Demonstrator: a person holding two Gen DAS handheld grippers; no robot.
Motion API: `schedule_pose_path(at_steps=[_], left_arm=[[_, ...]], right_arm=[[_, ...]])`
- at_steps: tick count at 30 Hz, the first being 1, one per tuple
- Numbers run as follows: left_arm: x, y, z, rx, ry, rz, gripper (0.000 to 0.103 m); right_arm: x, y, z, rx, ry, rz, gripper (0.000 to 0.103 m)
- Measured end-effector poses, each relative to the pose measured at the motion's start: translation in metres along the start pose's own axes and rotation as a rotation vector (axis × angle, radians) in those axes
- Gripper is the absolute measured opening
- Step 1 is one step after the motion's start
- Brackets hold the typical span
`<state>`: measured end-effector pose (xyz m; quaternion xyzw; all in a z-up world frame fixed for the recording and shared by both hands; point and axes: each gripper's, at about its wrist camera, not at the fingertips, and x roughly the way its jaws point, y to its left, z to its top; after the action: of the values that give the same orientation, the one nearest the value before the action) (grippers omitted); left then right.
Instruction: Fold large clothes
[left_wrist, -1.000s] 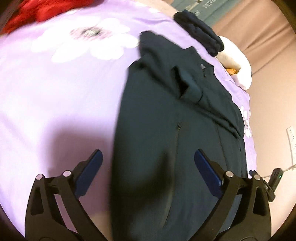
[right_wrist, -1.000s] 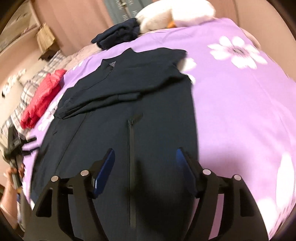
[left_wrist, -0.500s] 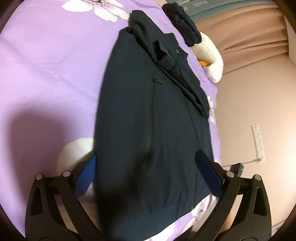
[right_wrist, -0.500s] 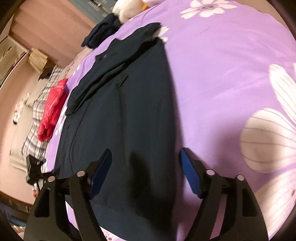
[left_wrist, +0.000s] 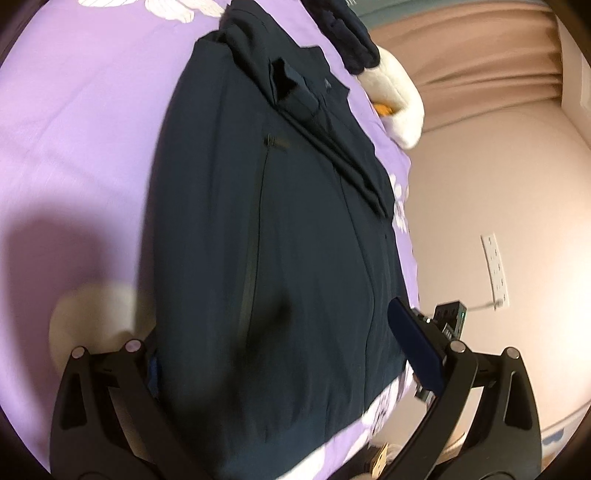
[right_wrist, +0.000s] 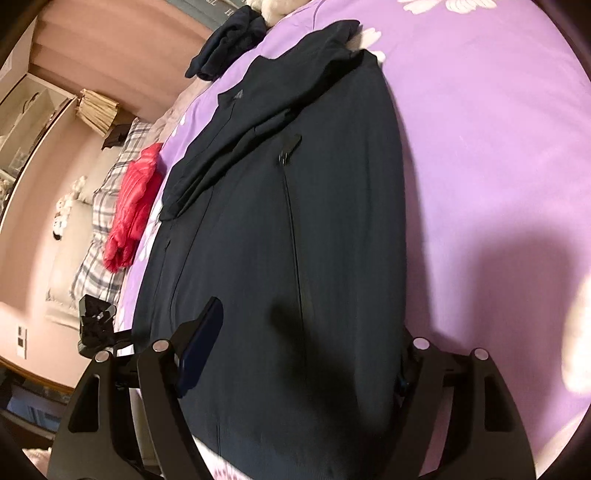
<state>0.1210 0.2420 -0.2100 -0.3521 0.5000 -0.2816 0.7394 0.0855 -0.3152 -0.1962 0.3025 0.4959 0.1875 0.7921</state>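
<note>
A large dark navy jacket (left_wrist: 266, 221) lies flat on the purple flowered bedspread (left_wrist: 74, 110), sleeves folded across its upper part, also in the right wrist view (right_wrist: 295, 221). My left gripper (left_wrist: 284, 354) is open, low over the jacket's hem. Its left blue pad sits at the jacket's side edge; its right finger (left_wrist: 417, 347) hangs over the other side. My right gripper (right_wrist: 295, 358) is open over the hem too. Its left finger (right_wrist: 201, 350) is above the cloth and its right pad is partly hidden at the jacket's edge.
A folded dark garment (right_wrist: 229, 40) and a white plush toy (left_wrist: 399, 99) lie at the bed's far end. A red garment (right_wrist: 135, 199) rests on a plaid pillow (right_wrist: 88, 258). The bed's edge, a wall socket (left_wrist: 495, 266) and the other gripper (right_wrist: 96, 325) lie beyond the jacket.
Both grippers have moved back along the jacket toward its hem and dropped lower. Each now straddles a side edge of the cloth. Both stay open.
</note>
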Motion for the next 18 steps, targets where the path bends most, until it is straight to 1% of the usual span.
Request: schedule_pose_path(at_steps=[5,9,13,16,17,18], left_arm=[[-0.013,-0.003,-0.03,0.026,0.017,0.015,0.1],[-0.018,-0.001,-0.05,0.004,0.023,-0.003,0.1],[-0.015,-0.002,-0.055,0.01,0.008,0.014,0.1],[-0.008,-0.004,-0.047,-0.002,-0.004,0.019,0.099],[-0.005,-0.005,-0.044,-0.001,-0.008,0.025,0.094],[-0.002,-0.006,-0.041,0.002,-0.009,0.034,0.085]], right_arm=[[-0.025,-0.007,-0.033,-0.001,0.018,0.023,0.076],[-0.032,-0.003,-0.055,0.003,0.053,0.028,0.076],[-0.035,0.005,-0.07,-0.023,0.052,0.016,0.076],[-0.03,0.007,-0.067,-0.015,0.03,0.008,0.076],[-0.028,0.008,-0.065,-0.014,0.022,0.004,0.075],[-0.025,0.01,-0.063,-0.018,0.014,-0.002,0.074]])
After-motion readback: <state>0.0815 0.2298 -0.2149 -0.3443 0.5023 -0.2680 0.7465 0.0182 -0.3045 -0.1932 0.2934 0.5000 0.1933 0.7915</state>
